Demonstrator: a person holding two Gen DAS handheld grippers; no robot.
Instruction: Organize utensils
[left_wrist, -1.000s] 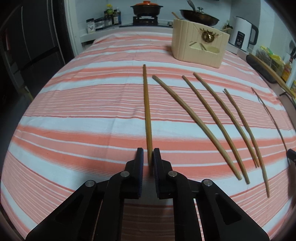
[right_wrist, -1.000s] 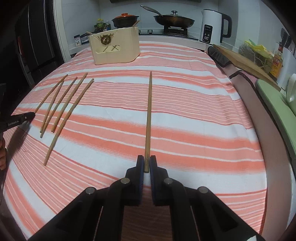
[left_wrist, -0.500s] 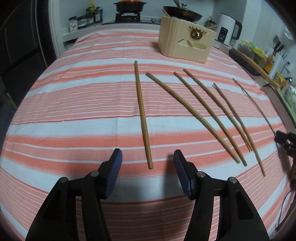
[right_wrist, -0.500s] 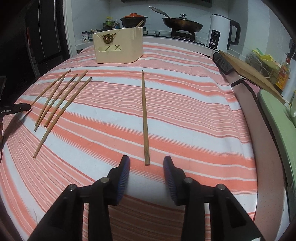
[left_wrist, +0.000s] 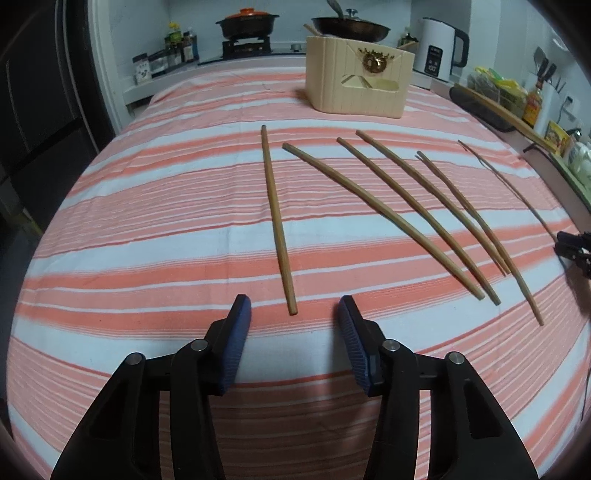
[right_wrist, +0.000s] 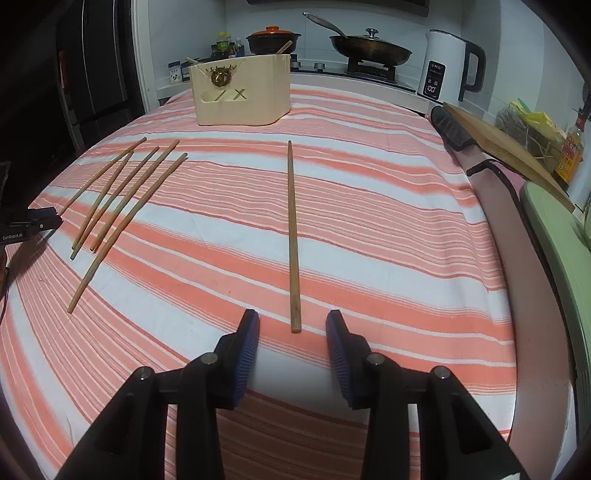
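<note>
Several wooden chopsticks lie on the striped cloth. In the left wrist view one chopstick (left_wrist: 275, 218) lies straight ahead, its near end just beyond my left gripper (left_wrist: 293, 306). Those jaws are closing, and the pads touch nothing. More chopsticks (left_wrist: 388, 218) fan out to its right. In the right wrist view a lone chopstick (right_wrist: 293, 229) ends in the gap at the tips of my open right gripper (right_wrist: 293, 317), untouched. The other chopsticks (right_wrist: 122, 199) lie to the left. The cream utensil holder (left_wrist: 356, 85) (right_wrist: 242, 92) stands at the far end of the cloth.
Behind the holder a stove carries a lidded pot (right_wrist: 273, 37) and a pan (right_wrist: 369, 46), with a white kettle (right_wrist: 447, 66) beside them. A wooden board (right_wrist: 506, 147) and bottles line the right side. The left gripper's tip (right_wrist: 33, 223) shows at the left edge.
Both grippers were shut on the near ends of their chopsticks a second ago; both have let go and opened. The left jaws stand narrower now than half a second ago.
</note>
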